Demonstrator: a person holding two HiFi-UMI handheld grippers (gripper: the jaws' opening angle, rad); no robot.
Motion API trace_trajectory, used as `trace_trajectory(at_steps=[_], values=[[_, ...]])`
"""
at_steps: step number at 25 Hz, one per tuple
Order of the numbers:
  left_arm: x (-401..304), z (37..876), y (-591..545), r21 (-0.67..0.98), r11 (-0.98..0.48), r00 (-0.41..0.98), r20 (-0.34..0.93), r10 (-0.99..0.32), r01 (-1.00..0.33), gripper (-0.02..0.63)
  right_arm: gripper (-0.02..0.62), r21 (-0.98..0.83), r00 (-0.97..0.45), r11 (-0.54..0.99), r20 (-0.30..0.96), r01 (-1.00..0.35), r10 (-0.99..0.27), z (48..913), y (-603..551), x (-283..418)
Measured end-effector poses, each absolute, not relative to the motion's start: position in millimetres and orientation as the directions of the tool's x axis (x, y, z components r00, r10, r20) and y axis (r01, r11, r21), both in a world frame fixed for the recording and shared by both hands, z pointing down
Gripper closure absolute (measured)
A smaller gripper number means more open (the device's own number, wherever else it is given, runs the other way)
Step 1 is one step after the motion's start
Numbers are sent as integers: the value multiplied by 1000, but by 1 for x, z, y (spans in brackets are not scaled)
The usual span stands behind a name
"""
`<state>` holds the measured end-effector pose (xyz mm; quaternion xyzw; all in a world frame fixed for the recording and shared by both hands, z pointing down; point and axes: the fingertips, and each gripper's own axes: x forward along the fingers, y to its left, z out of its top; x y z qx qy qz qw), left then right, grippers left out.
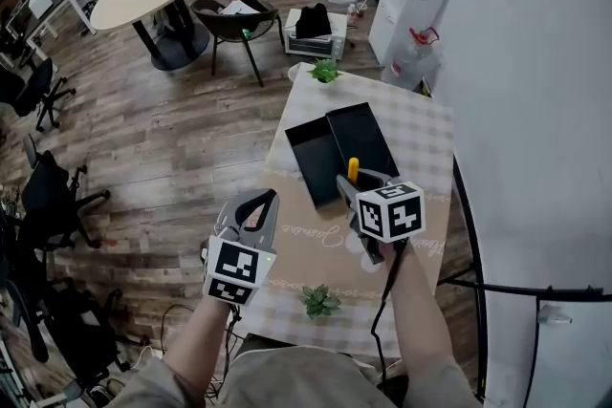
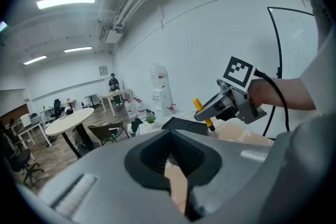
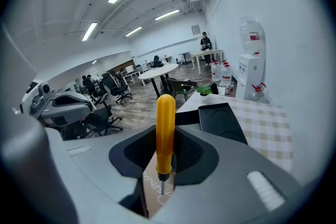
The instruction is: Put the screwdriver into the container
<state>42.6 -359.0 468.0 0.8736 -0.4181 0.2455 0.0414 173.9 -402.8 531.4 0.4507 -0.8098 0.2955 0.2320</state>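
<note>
Inside the right gripper (image 3: 163, 166), an upright yellow-handled screwdriver (image 3: 165, 128).

In the head view the right tool (image 1: 363, 182) covers most of the screwdriver (image 1: 353, 169); only the top of the yellow handle shows. The same tool hides the near corner of the black container (image 1: 330, 148). The script on the desk's (image 1: 421, 134) brown mat (image 1: 298, 205) is partly covered and too small to read. In the left gripper view the left tool's (image 2: 173, 165) own body cuts off the container's lower part, and the far person (image 2: 113, 83) is too small to make out.
</note>
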Motion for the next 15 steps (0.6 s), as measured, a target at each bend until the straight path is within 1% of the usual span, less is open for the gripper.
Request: trace_trajectory(at_steps=[7,15], values=[[35,506,-390,-87,-663,539,508,-672,-743,606,479,-258,-463,418,714,-871,-525,576,-456,152],[22,553,-410,-25,-677,552,557,-620,-735,606,479,-158,-363,456,839,-876,-406,648,-489,130]])
